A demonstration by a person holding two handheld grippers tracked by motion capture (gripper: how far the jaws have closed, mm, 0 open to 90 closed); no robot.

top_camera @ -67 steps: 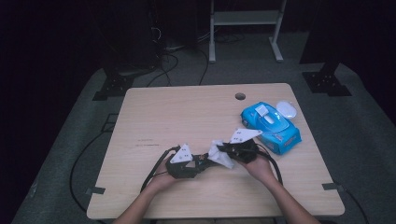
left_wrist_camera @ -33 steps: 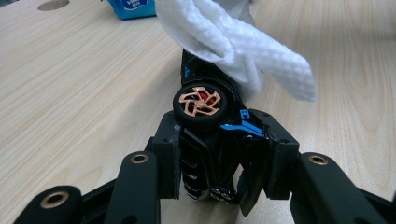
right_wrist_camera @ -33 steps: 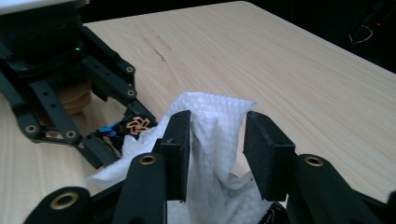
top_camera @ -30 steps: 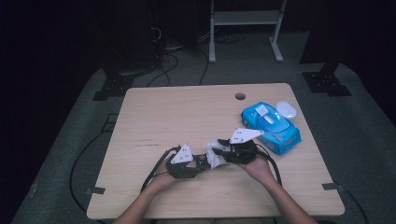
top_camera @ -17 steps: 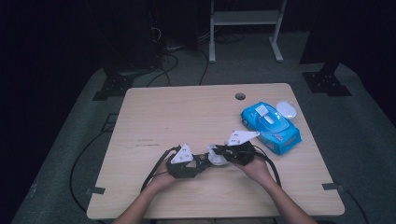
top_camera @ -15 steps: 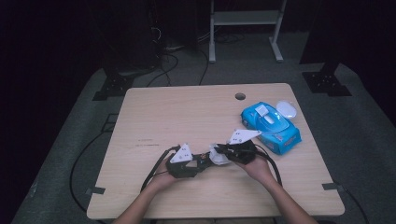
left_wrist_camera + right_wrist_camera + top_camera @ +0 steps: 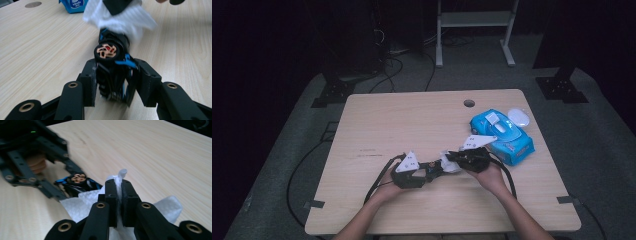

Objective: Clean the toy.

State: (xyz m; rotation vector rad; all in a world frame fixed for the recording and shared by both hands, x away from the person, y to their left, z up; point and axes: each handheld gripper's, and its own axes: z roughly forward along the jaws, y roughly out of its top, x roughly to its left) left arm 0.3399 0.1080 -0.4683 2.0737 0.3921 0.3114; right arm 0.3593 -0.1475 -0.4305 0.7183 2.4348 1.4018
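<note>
While the dark cable bundle (image 7: 111, 53) sits clamped between the left gripper (image 7: 113, 75) and its closed jaws, its cut end with coppery strands faces the camera, and the white wipe (image 7: 85, 197) is pressed right up against its far end. All of this is happening near the front edge of the desk (image 7: 412, 125), roughly at the middle. The right gripper (image 7: 119, 192) has its jaws shut tight on a fold of that wipe, a small tuft poking up between the pads, and the rest of the sheet billows out below and to both sides.

In the high view the two grippers, left (image 7: 432, 170) and right (image 7: 457, 157), meet nose to nose, the wipe (image 7: 447, 162) bunched between them. Off toward the right edge lies the blue wipe pack (image 7: 504, 137), with a white lid (image 7: 518, 117) just beyond it.

Risk from here, as I judge it: the pinch is on a thin fold, so a hard rub could tear the tissue or pull it free. The bundle could also twist or slide in the left jaws if the push comes off-axis, and loose wipe could snag on those bare strands.
</note>
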